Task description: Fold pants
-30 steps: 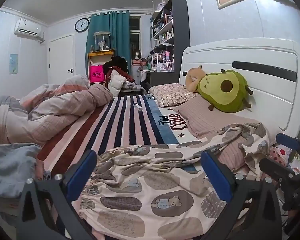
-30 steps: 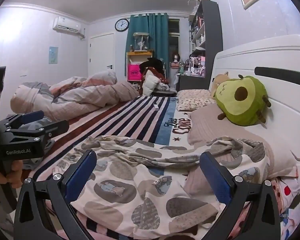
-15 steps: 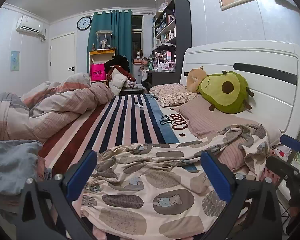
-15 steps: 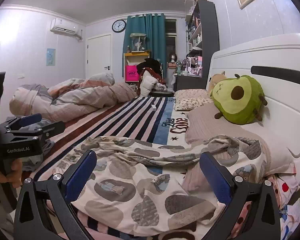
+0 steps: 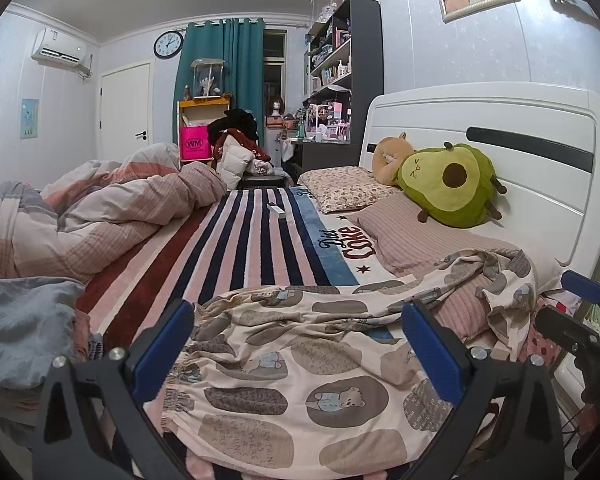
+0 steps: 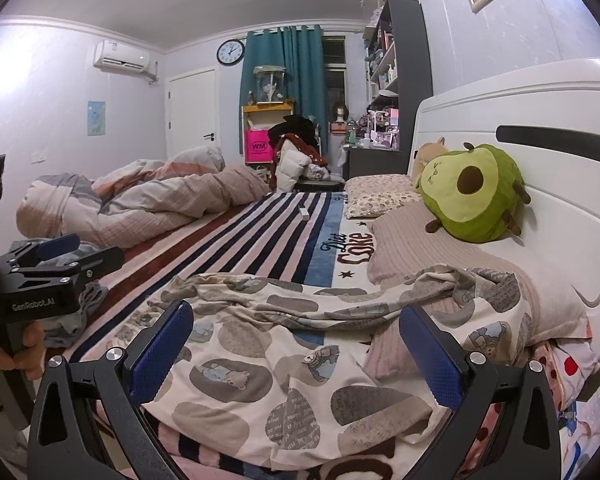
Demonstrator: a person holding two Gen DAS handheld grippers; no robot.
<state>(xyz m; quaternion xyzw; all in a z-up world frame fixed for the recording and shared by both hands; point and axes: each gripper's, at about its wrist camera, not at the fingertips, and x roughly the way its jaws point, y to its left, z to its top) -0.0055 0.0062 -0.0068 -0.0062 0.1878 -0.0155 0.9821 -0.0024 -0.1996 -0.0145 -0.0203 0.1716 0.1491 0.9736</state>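
Note:
Cream pants [image 5: 300,364] printed with grey ovals and little bears lie rumpled across the near end of the bed, elastic waistband at the left, legs trailing right onto a pink pillow [image 5: 416,240]. In the right wrist view the same pants [image 6: 296,352] spread below the fingers. My left gripper [image 5: 296,352] hovers open over the waistband area, touching nothing. My right gripper [image 6: 296,352] is open too, above the middle of the pants. The left gripper [image 6: 56,264] shows at the left edge of the right wrist view, held by a hand [image 6: 16,356].
A striped blanket [image 5: 256,248] covers the bed. A bunched duvet [image 5: 100,216] lies at the left, grey cloth [image 5: 24,332] near the left corner. An avocado plush [image 5: 452,184] leans on the white headboard [image 5: 520,128]. A small white object [image 5: 277,211] rests mid-bed.
Both grippers have drifted slightly, so the views shift a little. The pants lie as before, and both grippers stay open.

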